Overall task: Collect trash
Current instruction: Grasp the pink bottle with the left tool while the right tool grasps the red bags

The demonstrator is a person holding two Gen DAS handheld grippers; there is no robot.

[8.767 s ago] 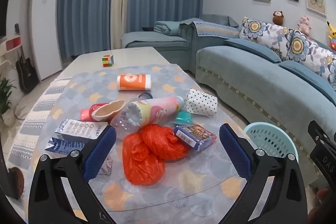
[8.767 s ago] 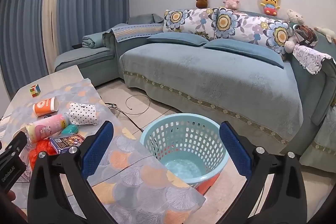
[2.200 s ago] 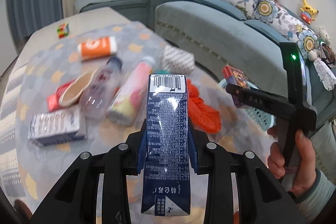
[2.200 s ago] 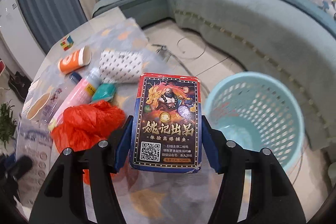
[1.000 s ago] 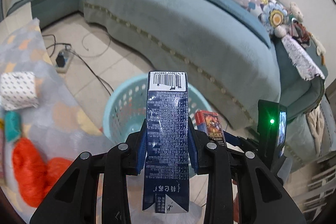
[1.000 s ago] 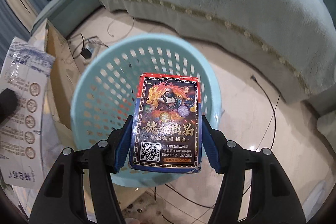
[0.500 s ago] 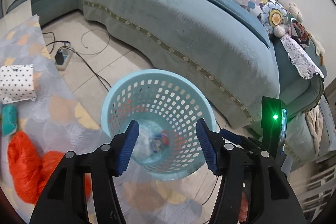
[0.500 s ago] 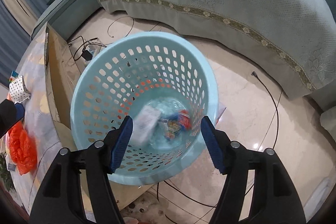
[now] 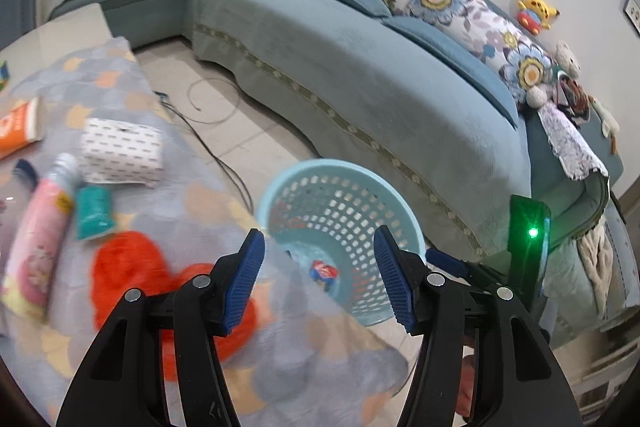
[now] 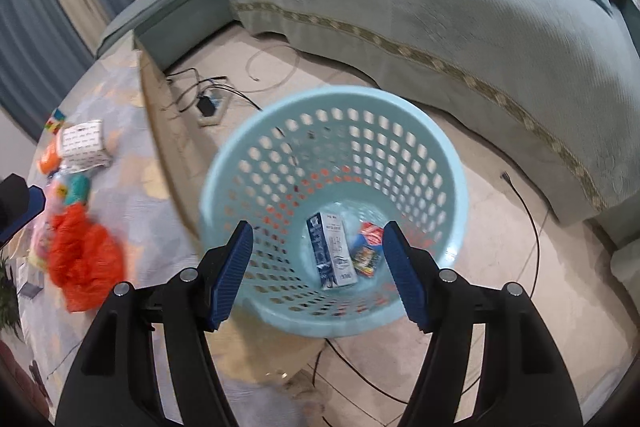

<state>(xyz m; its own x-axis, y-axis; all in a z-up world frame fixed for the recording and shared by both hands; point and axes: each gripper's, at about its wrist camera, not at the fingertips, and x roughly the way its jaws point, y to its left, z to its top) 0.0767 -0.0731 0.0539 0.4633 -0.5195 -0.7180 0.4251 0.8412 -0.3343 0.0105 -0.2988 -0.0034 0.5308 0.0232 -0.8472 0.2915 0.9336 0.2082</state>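
Observation:
A light-blue perforated basket (image 10: 332, 95) stands on the floor between the table and the sofa. At its bottom lie a blue-and-white carton (image 10: 332, 251) and a red card box (image 10: 368, 247). My right gripper (image 10: 318, 251) hangs open above the basket with nothing between its jaws. My left gripper (image 9: 318, 255) is open and empty too, over the table's corner beside the basket (image 9: 312, 167). More trash lies on the table: an orange bag (image 9: 124, 267), a pink bottle (image 9: 36, 223), a teal piece (image 9: 94, 213), a dotted white box (image 9: 120, 151) and an orange cup (image 9: 16, 129).
A teal sofa (image 9: 360, 67) curves behind the basket. A power strip (image 10: 206, 103) and cables (image 10: 532, 211) lie on the tiled floor around it. The right tool's body with a green light (image 9: 528, 247) is just right of my left gripper.
Both grippers opened and dropped the carton and the card box into the basket. Both have since risen, and the left view has swung back toward the table.

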